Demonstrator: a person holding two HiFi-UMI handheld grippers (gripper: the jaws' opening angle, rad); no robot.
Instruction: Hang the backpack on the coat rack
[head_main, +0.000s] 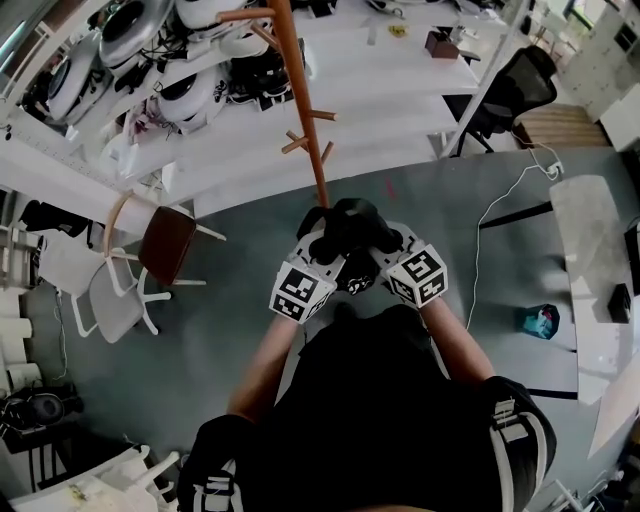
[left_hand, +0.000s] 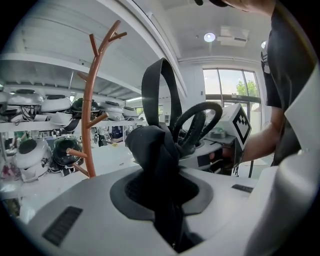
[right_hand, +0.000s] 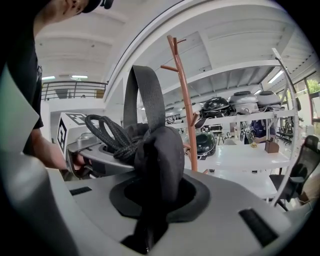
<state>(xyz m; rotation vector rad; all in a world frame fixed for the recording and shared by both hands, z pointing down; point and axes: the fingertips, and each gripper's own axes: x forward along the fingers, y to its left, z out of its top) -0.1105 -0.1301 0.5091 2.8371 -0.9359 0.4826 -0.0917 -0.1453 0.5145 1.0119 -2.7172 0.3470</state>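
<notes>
I hold a black backpack (head_main: 400, 400) up in front of the person's body, with both grippers side by side at its top. The left gripper (head_main: 326, 250) is shut on a bunched fold of the bag's top fabric (left_hand: 152, 150). The right gripper (head_main: 384, 244) is shut on another fold (right_hand: 161, 150). A flat webbing loop (left_hand: 160, 85) and a corded handle (left_hand: 199, 120) stand up between the grippers. The orange-brown coat rack (head_main: 300, 110) rises just beyond them, with its pegs (head_main: 322, 116) free. The coat rack (left_hand: 89, 100) stands left of the bag in the left gripper view. In the right gripper view the coat rack (right_hand: 184, 100) stands right of it.
Shelves of helmets (head_main: 185, 90) and a long white table (head_main: 400, 90) lie behind the rack. A wooden chair (head_main: 165, 240) and a white chair (head_main: 110, 295) stand to the left. To the right are an office chair (head_main: 520, 90), a white table (head_main: 590, 260), a floor cable (head_main: 490, 215) and a blue object (head_main: 538, 320).
</notes>
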